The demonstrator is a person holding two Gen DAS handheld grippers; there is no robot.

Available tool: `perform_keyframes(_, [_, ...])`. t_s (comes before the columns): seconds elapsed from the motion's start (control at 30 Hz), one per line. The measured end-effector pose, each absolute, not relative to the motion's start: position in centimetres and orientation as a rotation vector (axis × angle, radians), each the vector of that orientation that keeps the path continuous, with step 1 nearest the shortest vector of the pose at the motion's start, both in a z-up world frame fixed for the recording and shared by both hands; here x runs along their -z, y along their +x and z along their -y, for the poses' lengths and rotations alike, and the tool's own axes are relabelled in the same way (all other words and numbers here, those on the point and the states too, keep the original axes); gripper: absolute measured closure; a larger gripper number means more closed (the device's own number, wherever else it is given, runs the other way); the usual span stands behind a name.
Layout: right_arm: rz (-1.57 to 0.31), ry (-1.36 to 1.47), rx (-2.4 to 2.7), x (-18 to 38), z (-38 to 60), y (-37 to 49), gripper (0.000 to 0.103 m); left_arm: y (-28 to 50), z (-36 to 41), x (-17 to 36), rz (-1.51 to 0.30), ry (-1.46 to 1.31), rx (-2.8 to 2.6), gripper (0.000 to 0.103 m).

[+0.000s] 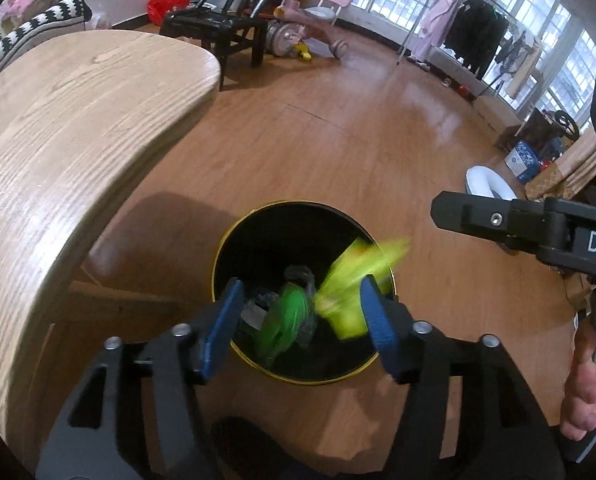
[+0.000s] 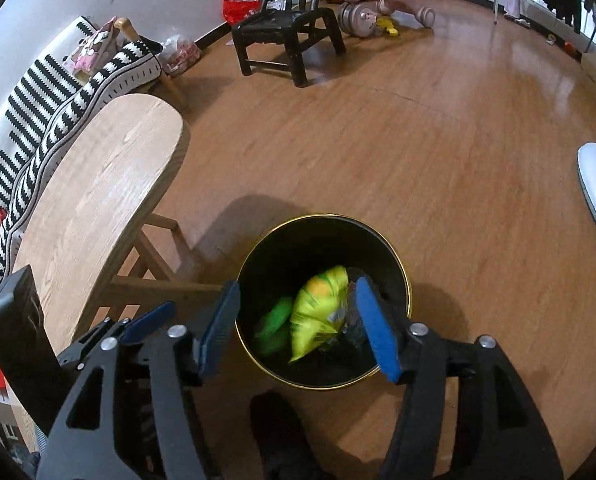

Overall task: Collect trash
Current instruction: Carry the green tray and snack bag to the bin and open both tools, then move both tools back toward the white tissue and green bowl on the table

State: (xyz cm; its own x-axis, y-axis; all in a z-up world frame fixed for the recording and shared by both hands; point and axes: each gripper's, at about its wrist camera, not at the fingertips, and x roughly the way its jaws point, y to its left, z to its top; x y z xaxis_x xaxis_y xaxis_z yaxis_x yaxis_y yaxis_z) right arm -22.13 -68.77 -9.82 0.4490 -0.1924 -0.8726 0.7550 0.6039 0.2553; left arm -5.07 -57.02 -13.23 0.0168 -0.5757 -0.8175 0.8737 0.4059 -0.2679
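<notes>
Both grippers hang over the black bin point(image 2: 322, 300) on the floor, just off the corner of the wooden surface point(image 1: 78, 128). The left gripper point(image 1: 298, 328) has its jaws spread wide and gripping nothing; same story for the right gripper point(image 2: 298, 324), jaws released. Between them a yellow-green wrapper point(image 2: 318, 312) blurs above the bin's mouth, apparently in free fall, with a green wrapper point(image 1: 288, 320) beside it and something clear and crinkly lower down. These look feather-light, floppy and slick, so I'd judge any retrieval needs a pinch on a crumpled fold, not a flat face.
</notes>
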Motion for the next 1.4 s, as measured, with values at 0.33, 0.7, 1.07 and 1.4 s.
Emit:
perform_keyframes(0.33, [-0.856,0.619,0.619,6.3,66.0,-19.3,0.027,-3.8,51.8,9.0,-0.979,0.336,1.101,0.011])
perform_keyframes(0.7, [-0.800,0.409,0.277,0.6,50.7,-5.7,0.021,3.6,31.1,1.9,-0.857,0.227,0.794,0.007])
perform_keyframes(1.07, [-0.809,0.309,-0.003,-1.6,34.3,5.6,0.021,10.7,9.2,0.7,-0.856,0.057,0.411,0.007])
perform_keyframes(1.4, [-0.860,0.258,-0.059,0.1,28.2,11.2,0.021,14.2,1.7,1.7,-0.872,0.018,0.315,0.007])
